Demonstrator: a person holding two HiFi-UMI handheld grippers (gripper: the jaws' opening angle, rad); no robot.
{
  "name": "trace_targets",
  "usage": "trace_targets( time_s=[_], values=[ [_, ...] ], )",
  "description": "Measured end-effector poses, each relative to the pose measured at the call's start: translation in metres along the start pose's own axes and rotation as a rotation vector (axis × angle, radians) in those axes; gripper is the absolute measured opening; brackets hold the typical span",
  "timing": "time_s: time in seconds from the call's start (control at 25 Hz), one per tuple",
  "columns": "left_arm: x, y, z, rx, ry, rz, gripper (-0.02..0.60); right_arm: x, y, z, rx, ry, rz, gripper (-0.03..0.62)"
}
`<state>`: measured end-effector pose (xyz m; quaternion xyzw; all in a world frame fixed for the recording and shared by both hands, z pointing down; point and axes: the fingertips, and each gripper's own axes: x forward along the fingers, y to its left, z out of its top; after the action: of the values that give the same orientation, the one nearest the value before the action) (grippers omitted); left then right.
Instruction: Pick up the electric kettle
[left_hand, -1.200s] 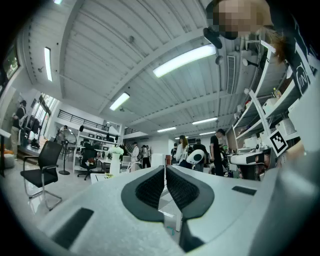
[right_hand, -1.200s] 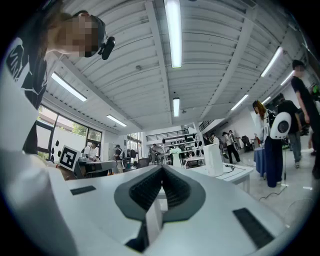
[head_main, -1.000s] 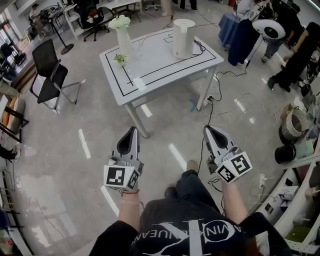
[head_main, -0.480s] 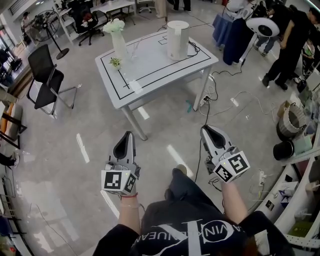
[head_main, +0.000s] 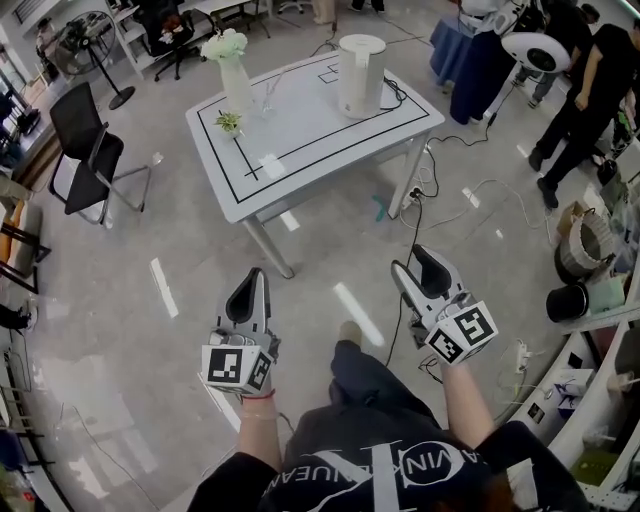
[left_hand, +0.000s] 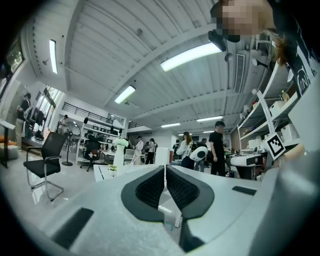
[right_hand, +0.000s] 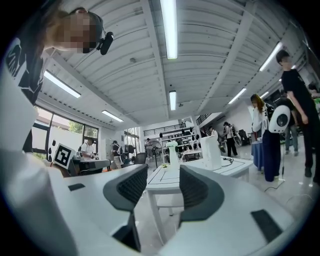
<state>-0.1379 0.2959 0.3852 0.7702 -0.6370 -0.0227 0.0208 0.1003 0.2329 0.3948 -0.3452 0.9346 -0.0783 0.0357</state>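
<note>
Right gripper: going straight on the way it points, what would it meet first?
Probably the white table, whose near edge shows through the gap; depth is unclear. The jaws of the right gripper have just been opening, with nothing between them.

- The kettle (head_main: 361, 75) is a tall, plain white cylinder with a flat top.
- It stands upright on the table (head_main: 300, 150), near its far right corner.
- A black cord (head_main: 396, 95) lies just beside its base.

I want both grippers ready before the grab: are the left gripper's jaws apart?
No, the jaws of the left gripper stand together, with nothing between them.
</note>
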Motion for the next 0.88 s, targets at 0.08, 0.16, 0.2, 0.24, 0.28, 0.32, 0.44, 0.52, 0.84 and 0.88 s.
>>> trace_targets(
  time_s=[0.08,0.16,0.2,0.24,0.28,0.32,0.44,0.52,0.84,0.88],
  values=[
    [0.012,0.010,0.000,0.000,0.004,0.010,0.017,0.015,-0.009,0.001,0.001,0.003,-0.001,0.184],
    [0.026,0.019,0.002,-0.002,0.001,0.015,0.017,0.029,-0.017,0.004,0.000,0.005,0.003,0.186],
    [0.034,0.023,0.004,-0.004,-0.002,0.017,0.017,0.036,-0.021,0.005,-0.004,0.005,0.005,0.186],
    [0.042,0.027,0.006,-0.005,-0.005,0.017,0.017,0.043,-0.025,0.007,-0.008,0.004,0.006,0.186],
    [0.050,0.030,0.007,-0.006,-0.007,0.014,0.017,0.049,-0.030,0.009,-0.009,0.002,0.004,0.187],
    [0.059,0.032,0.008,-0.004,-0.008,0.008,0.017,0.055,-0.036,0.010,-0.009,-0.001,0.000,0.187],
    [0.084,0.036,0.009,0.001,-0.009,-0.010,0.017,0.073,-0.053,0.015,-0.006,-0.006,-0.007,0.187],
    [0.100,0.040,0.009,-0.001,-0.010,-0.013,0.017,0.084,-0.062,0.016,-0.005,-0.005,-0.006,0.187],
    [0.154,0.051,0.008,-0.009,0.000,-0.023,0.017,0.121,-0.100,0.022,-0.011,0.001,-0.006,0.187],
    [0.159,0.053,0.010,-0.008,-0.002,-0.022,0.017,0.125,-0.104,0.023,-0.011,0.001,-0.007,0.187]
  ],
)
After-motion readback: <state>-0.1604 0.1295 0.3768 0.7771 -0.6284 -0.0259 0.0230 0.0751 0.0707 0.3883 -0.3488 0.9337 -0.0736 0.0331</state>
